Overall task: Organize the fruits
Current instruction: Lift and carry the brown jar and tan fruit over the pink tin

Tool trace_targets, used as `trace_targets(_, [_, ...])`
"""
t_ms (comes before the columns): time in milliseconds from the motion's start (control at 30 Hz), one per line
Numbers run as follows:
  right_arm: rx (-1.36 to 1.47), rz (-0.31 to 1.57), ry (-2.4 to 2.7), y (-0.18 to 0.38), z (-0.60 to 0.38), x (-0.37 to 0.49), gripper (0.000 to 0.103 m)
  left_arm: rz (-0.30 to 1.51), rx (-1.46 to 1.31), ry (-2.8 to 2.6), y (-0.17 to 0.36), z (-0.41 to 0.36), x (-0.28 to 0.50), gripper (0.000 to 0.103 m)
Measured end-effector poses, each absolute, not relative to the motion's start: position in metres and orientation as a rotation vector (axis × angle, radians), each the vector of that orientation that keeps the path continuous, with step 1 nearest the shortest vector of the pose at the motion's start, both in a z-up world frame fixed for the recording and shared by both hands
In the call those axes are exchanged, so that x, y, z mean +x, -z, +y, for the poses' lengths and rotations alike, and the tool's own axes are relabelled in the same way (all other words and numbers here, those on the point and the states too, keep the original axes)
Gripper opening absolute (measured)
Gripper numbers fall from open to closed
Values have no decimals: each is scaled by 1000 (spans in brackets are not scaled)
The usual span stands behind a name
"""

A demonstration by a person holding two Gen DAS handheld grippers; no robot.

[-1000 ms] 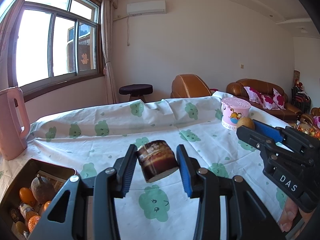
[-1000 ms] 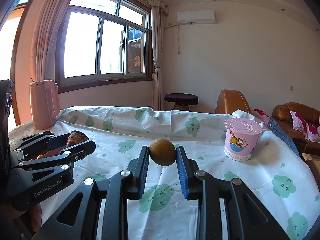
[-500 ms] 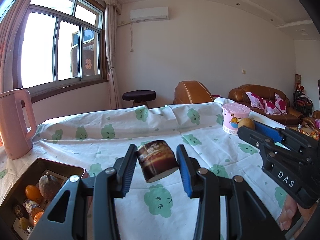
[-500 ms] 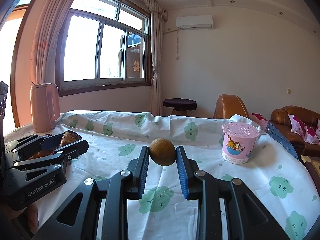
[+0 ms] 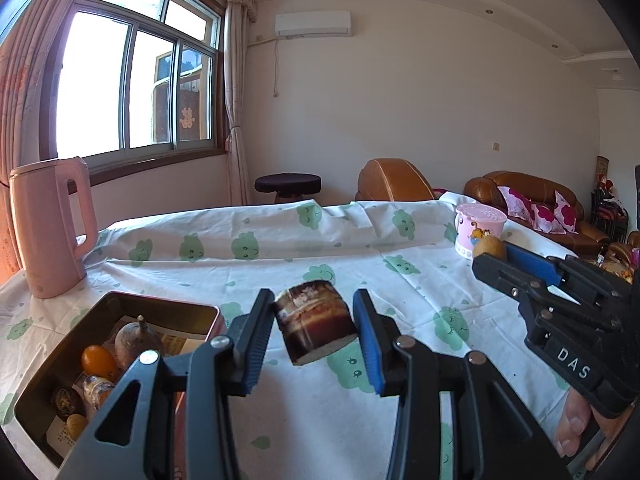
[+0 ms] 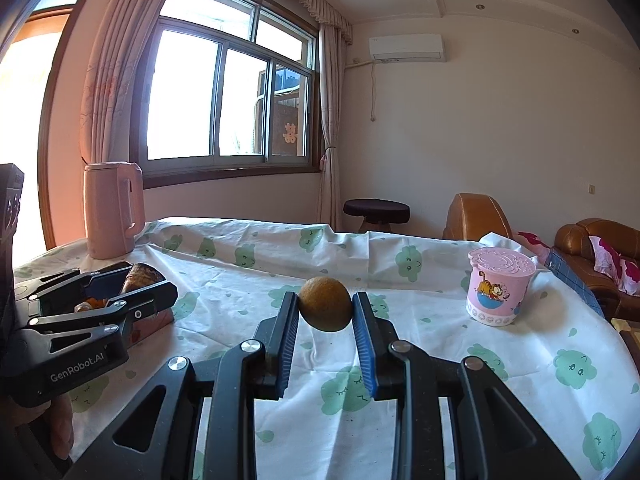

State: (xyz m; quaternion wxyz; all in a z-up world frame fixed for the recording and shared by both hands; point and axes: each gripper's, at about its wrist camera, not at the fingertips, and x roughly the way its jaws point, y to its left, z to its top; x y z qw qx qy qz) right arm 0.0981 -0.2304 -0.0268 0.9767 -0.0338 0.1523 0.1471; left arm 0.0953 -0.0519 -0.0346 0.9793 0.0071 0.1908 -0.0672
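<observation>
Daylight floods in through the overexposed window [image 6: 224,92], casting soft shadows across the tablecloth [image 5: 280,248]. Fisheye bending darkens the corners (both views).

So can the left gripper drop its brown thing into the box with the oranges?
Probably yes. The left gripper holds the brown cylinder just right of the open box, with nothing between them.

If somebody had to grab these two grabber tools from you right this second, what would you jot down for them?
Left gripper: shut on a brown wrapped cylinder, held in the air beside the metal box.
Right gripper: shut on a round brown fruit, held above the tablecloth.
Done: the box already holds a few fruits, including an orange one.
Left: both held items are not yet set down; the box looks like the likely spot.
Also on the table: pink kettle, pink lidded cup.
</observation>
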Motion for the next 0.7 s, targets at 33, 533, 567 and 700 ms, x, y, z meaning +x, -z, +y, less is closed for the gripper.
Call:
trace_targets(33, [-74,307,-310,27,-225,96,29,384,12,129,34,-48,93,42])
trace_targets(533, [-114,301,-473,15,-154,81,29,373,-3,37,25,11,66,42])
trace_targets(567, [-118,300,-481,14,-150,81,29,373,-2,31,25,14,64,42])
trace_targets(700, [-136,296,-507,10,-133,77,29,374,-12,10,24,28,61,42])
